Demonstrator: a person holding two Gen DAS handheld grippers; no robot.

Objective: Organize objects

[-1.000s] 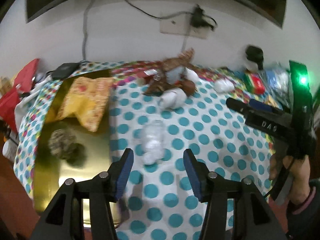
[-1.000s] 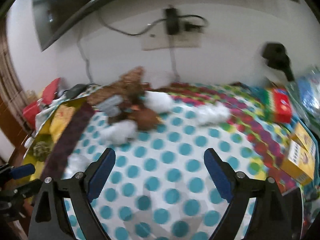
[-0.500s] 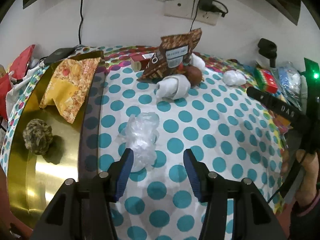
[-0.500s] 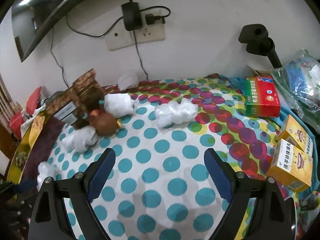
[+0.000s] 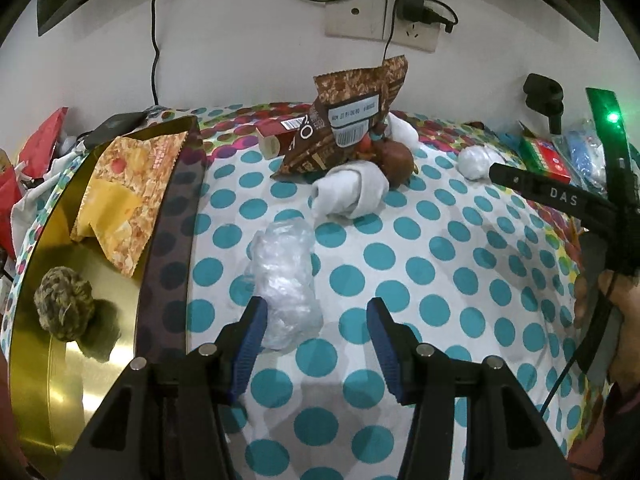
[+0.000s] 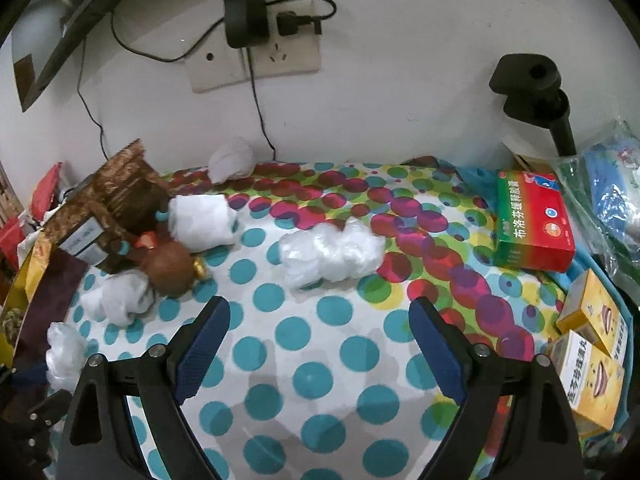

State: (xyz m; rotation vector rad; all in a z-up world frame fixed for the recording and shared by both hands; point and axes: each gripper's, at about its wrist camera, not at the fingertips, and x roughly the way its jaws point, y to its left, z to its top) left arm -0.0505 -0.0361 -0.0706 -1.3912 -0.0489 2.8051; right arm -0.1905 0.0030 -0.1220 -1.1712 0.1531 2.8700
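Closer: left hand-held gripper (image 5: 314,320) apart, crumpled plastic (image 5: 286,284) seemingly touching left finger | right hand-held gripper (image 6: 318,322) apart, over bare tablecloth (image 6: 320,380)

Off my job: wall socket (image 6: 256,62) with black charger (image 6: 245,14) plugged in | black mount (image 6: 534,90) by wall | polka-dot tablecloth (image 6: 320,360) under everything.

Your left claw (image 5: 316,322) hangs low over the counter with its blue-padded fingers (image 5: 251,336) spread apart, holding nothing. Your right claw (image 6: 320,334) is spread wider, also holding nothing, over the counter's middle. Your right hand (image 5: 604,320) grips that claw's handle near the right edge.
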